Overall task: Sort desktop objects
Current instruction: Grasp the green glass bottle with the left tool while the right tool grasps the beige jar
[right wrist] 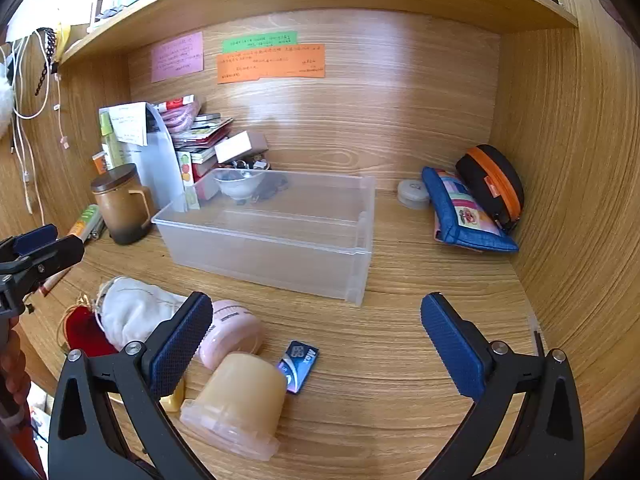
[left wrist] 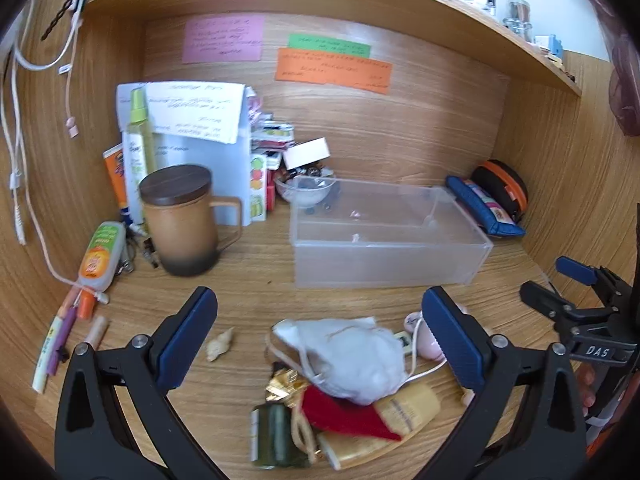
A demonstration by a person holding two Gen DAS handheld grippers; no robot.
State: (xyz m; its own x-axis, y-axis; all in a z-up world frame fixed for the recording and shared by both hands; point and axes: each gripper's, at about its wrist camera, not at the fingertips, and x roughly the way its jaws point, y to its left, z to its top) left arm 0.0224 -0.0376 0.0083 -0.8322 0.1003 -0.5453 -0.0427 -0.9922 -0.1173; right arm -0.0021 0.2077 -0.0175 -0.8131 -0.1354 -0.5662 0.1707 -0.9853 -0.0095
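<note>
The likeliest slip here is a muddled pick. In the left wrist view the white drawstring pouch [left wrist: 352,360] lies on top of a red cloth item [left wrist: 344,412], a yellow tube [left wrist: 404,404] and a gold wrapper [left wrist: 284,386], all touching, so jaws closing on the heap could drag its cord or lift two things at once. The translucent cup [right wrist: 240,400] in the lower centre of the right wrist view lies on its side (it looks free to roll) and could skid if nudged off-centre.

Both tools are spread wide and hold nothing. The left hand-held gripper [left wrist: 320,336] hovers with the pouch heap low in the frame between its pads. The right hand-held gripper [right wrist: 316,340] has the cup and the pink round case [right wrist: 230,330] just beside its left pad, and a blue card [right wrist: 300,364] between the pads.

The clear plastic bin [right wrist: 272,252], apparently empty, sits on the surface beyond both, mid-frame.
</note>
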